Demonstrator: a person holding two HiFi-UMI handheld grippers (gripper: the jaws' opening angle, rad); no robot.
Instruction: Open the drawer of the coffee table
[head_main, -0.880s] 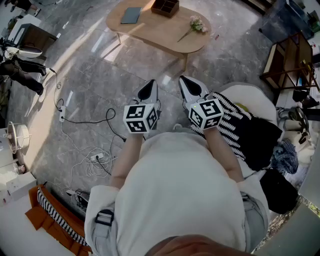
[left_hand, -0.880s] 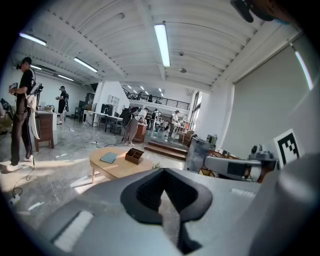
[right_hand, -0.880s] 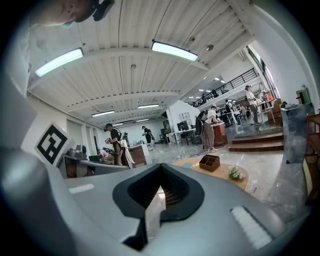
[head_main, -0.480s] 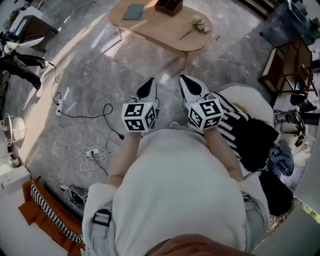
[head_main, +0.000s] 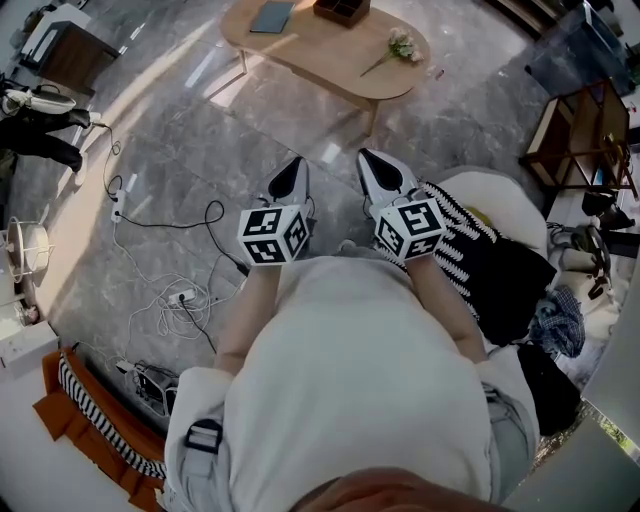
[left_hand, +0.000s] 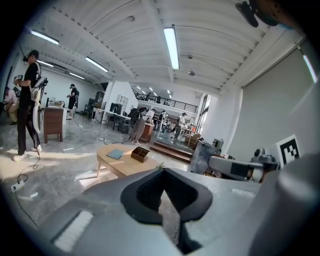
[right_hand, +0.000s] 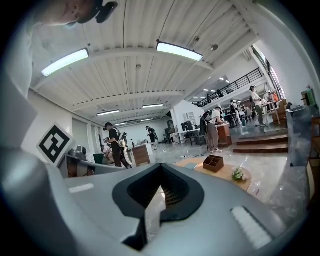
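Note:
The coffee table (head_main: 322, 55) is an oval wooden one on the grey floor, well ahead of me at the top of the head view. No drawer shows from here. My left gripper (head_main: 293, 166) and right gripper (head_main: 366, 158) are held side by side in front of my body, both pointing toward the table. Both are shut with nothing between the jaws. The left gripper view shows its closed tips (left_hand: 161, 169) with the table (left_hand: 120, 164) far off. In the right gripper view the shut tips (right_hand: 160, 165) point at the table (right_hand: 227, 176).
On the table lie a blue book (head_main: 272, 17), a brown compartment box (head_main: 343, 9) and a flower sprig (head_main: 400, 45). Cables and a power strip (head_main: 180, 296) trail on the floor at left. A white seat with striped cloth (head_main: 480, 250) and a wooden stand (head_main: 580, 135) are at right. People stand in the background.
The table and the floor cables have slid slightly up in the head view. Both grippers keep the same pose in front of me, still shut.

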